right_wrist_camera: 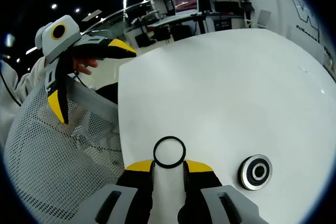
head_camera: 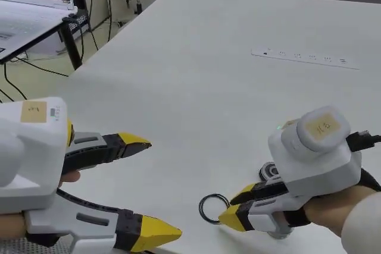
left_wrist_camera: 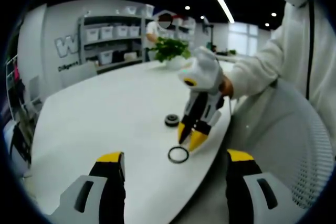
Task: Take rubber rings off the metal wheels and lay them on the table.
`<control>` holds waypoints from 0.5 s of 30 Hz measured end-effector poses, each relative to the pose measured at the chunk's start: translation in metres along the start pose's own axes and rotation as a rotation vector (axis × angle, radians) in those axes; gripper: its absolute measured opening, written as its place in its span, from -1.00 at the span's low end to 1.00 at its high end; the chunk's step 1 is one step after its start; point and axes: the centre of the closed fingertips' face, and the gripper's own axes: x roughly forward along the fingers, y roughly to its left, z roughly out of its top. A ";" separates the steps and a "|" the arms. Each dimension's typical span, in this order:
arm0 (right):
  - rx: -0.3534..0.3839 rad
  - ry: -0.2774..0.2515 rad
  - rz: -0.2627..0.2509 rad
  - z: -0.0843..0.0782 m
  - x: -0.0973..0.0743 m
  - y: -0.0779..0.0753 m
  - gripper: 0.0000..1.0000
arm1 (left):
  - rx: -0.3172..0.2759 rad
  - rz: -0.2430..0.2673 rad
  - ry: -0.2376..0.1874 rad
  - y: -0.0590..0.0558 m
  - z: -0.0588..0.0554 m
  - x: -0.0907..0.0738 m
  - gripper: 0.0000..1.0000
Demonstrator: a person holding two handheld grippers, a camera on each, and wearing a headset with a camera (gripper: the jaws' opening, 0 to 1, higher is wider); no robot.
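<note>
We see a thin black rubber ring (head_camera: 213, 207) lying flat by the near edge of the bench (head_camera: 208, 75), just beside the metal wheel (head_camera: 269, 172). Our right claw (right_wrist_camera: 169, 167) is angled down and only narrowly parted, with its tips at the ring's rim and nothing gripped. Our left claw (head_camera: 164, 187) gapes wide and empty, held level and well apart from the ring.

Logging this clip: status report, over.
Left claw wide open. Right claw barely open, tips at black rubber ring flat on white table. Round metal wheel beside; path clear.
</note>
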 end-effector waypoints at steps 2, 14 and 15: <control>0.014 -0.003 0.002 0.000 -0.001 -0.001 -0.61 | -0.001 0.000 0.000 0.000 0.000 0.000 0.58; 0.039 -0.041 -0.030 0.005 -0.016 -0.010 -0.60 | 0.006 -0.017 0.005 -0.004 0.000 0.001 0.59; 0.041 -0.048 -0.033 0.006 -0.018 -0.012 -0.59 | 0.006 -0.021 0.005 -0.004 0.000 0.001 0.59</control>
